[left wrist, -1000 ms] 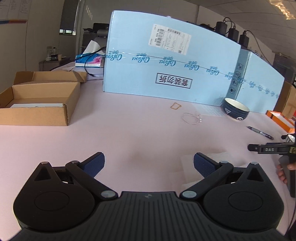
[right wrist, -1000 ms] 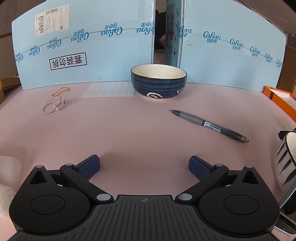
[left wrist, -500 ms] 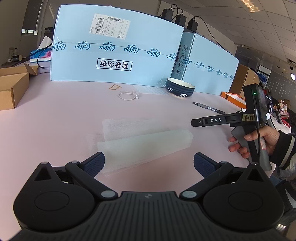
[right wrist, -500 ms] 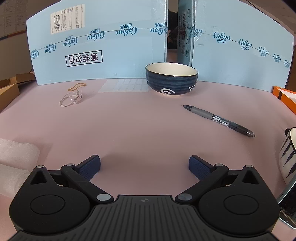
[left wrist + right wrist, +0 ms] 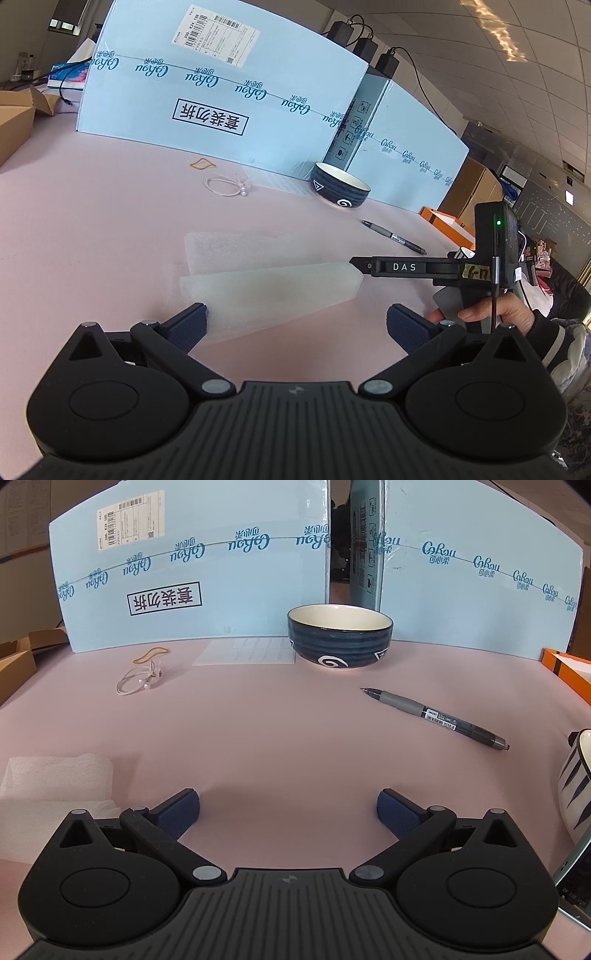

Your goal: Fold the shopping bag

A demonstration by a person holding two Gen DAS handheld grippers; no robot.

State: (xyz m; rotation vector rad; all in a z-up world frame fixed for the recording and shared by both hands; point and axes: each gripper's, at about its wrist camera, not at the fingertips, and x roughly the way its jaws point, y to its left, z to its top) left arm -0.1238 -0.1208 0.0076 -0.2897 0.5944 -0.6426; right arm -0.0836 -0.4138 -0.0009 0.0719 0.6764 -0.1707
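A translucent white bag lies folded into a long strip on the pink table, its far layer spread flat behind it. My left gripper is open just above the strip's near edge, its left pad close to the strip's left end. In the left wrist view the right gripper comes in from the right, held by a hand, its tip at the strip's right end. My right gripper stands open over bare table, and the bag lies at its left.
Two tall light-blue cartons wall off the back. In front of them sit a dark blue bowl, a pen, a white cord, a rubber band. A striped mug stands at the right, brown boxes far left.
The left gripper swung right and then closed in on the bag, which now fills the view's middle. The right gripper drifted left and back, bringing the bag's corner into its view.
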